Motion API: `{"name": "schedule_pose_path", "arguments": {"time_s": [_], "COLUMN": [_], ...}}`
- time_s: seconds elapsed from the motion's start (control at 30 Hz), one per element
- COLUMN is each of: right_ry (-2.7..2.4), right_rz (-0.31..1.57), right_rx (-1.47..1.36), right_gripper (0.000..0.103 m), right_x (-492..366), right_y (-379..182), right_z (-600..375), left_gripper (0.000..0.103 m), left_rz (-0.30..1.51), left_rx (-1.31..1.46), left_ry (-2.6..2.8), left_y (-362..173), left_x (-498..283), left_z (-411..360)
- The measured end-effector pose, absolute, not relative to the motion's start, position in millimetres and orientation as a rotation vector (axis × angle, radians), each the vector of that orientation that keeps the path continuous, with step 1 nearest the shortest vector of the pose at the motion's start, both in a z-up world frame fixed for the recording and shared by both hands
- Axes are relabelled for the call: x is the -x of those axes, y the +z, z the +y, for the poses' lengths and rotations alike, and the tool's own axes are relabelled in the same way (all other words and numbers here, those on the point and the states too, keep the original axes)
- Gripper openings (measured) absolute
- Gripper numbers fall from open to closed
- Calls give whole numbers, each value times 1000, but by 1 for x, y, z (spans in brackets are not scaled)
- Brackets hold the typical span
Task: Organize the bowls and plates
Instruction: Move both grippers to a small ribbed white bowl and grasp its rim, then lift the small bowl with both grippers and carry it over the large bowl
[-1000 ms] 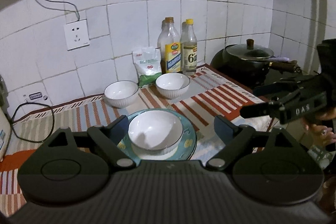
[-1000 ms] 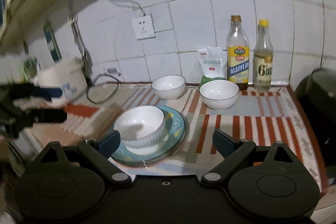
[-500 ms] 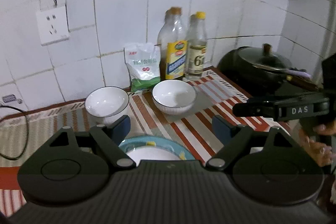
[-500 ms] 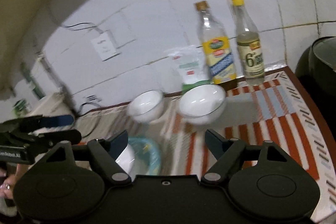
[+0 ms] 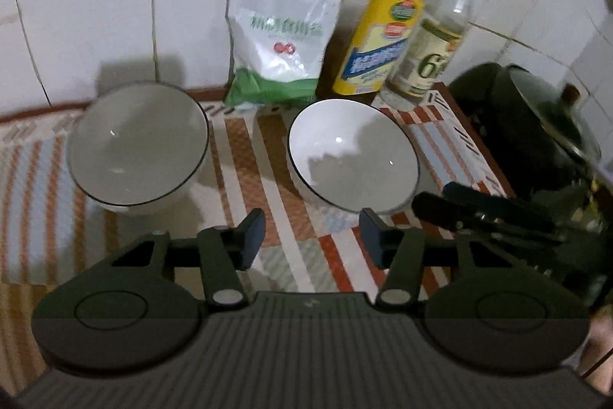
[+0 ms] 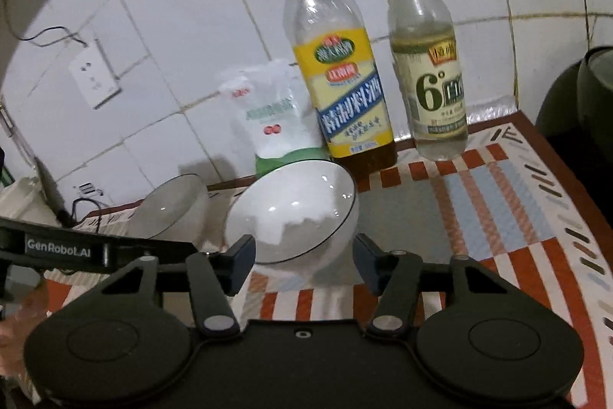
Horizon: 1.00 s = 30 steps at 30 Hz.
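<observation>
Two white bowls with dark rims stand on the striped mat near the tiled wall. In the left wrist view the left bowl (image 5: 138,148) sits ahead left and the right bowl (image 5: 352,156) ahead right. My left gripper (image 5: 312,236) is open and empty, just short of the gap between them. My right gripper (image 6: 302,259) is open, with its fingers on either side of the right bowl (image 6: 295,213), not closed on it. The left bowl (image 6: 168,206) shows behind it. The plate with the third bowl is out of view.
A white and green bag (image 5: 279,37), a yellow-label bottle (image 6: 341,75) and a clear vinegar bottle (image 6: 425,60) stand against the wall behind the bowls. A dark lidded pot (image 5: 536,125) stands at the right. A wall socket (image 6: 94,75) is upper left.
Both grippers have moved forward, past the plate with its bowl, up to the two bowls at the back. The right gripper now straddles the right bowl.
</observation>
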State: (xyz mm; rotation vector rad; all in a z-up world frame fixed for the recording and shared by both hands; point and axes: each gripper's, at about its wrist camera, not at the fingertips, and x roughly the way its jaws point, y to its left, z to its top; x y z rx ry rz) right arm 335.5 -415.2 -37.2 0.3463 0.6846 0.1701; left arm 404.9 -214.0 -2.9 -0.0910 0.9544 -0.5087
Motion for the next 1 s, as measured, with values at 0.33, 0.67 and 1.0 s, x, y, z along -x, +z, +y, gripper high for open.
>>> {"name": "schedule_pose_path", "arguments": {"time_s": [0.33, 0.67, 1.0], "right_ry": [130, 156, 113], "right_rz": [755, 777, 724], "right_rx": [-381, -401, -382], "right_gripper": [61, 31, 21], "right_x": [-372, -379, -340], "right_y": [-66, -74, -48], "right_z": [-419, -417, -402], "left_gripper": [42, 14, 12], "left_rz": [1071, 1052, 858], "left_rx": [227, 177, -69], "left_ry": [-438, -488, -473], "left_y": [-32, -39, -6], "left_x": [-450, -449, -390], "left_z": [-221, -229, -242]}}
